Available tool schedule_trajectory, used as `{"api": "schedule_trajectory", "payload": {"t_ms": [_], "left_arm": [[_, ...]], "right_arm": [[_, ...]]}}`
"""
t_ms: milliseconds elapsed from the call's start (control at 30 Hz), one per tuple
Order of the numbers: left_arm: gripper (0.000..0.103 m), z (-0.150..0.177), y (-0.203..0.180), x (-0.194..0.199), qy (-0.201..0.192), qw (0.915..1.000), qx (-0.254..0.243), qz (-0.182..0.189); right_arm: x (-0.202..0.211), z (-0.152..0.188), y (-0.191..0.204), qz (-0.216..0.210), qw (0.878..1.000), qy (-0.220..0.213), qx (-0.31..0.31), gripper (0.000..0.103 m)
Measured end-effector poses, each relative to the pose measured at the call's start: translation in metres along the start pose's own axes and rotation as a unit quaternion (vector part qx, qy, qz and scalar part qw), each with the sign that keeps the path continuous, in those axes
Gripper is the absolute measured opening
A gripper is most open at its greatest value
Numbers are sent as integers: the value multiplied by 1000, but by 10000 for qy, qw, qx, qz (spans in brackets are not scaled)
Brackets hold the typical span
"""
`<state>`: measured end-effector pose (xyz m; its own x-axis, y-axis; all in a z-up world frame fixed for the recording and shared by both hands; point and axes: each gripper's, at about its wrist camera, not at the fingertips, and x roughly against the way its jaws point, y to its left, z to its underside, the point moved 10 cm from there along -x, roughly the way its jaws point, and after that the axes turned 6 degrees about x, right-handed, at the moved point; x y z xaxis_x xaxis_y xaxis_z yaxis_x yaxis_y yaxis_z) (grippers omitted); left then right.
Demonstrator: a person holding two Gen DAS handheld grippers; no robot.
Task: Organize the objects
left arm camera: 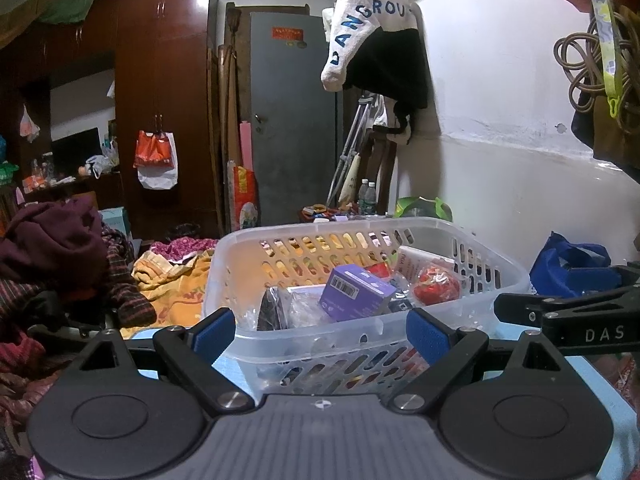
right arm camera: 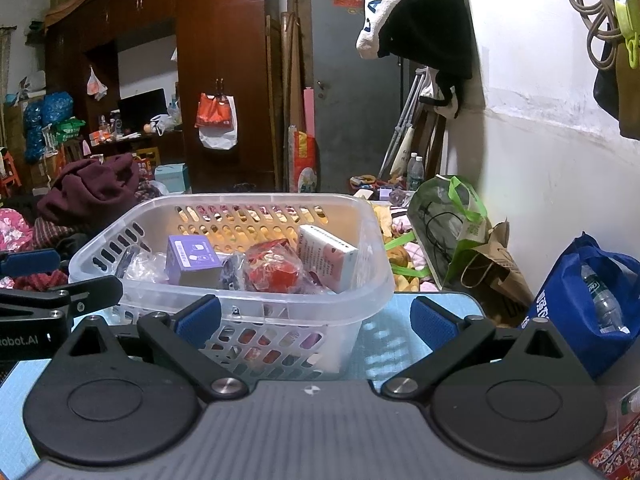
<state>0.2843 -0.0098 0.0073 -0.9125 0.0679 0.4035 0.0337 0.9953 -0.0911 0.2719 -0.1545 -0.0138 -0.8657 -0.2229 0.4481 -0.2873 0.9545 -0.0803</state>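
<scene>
A clear plastic basket with slotted walls stands on a light blue mat. Inside lie a purple box, a red wrapped item, a white and pink box and clear plastic packets. My left gripper is open and empty, just in front of the basket's near wall. My right gripper is open and empty, in front of the basket's near right corner. Each gripper shows at the side of the other's view.
A blue bag with a water bottle stands right of the mat. A green bag and a brown paper bag lie behind it. Piled clothes sit to the left. A white wall runs along the right.
</scene>
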Motion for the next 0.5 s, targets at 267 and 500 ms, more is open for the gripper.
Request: {"api": "schedule_trajectory", "payload": {"t_ms": [267, 500], "left_arm": [[94, 2, -2, -2, 9, 10000, -14, -14], [94, 3, -4, -3, -8, 10000, -11, -34]], "right_arm": [[0, 0, 0, 0, 10000, 7, -9, 103], [0, 0, 0, -5, 10000, 2, -15, 103]]}}
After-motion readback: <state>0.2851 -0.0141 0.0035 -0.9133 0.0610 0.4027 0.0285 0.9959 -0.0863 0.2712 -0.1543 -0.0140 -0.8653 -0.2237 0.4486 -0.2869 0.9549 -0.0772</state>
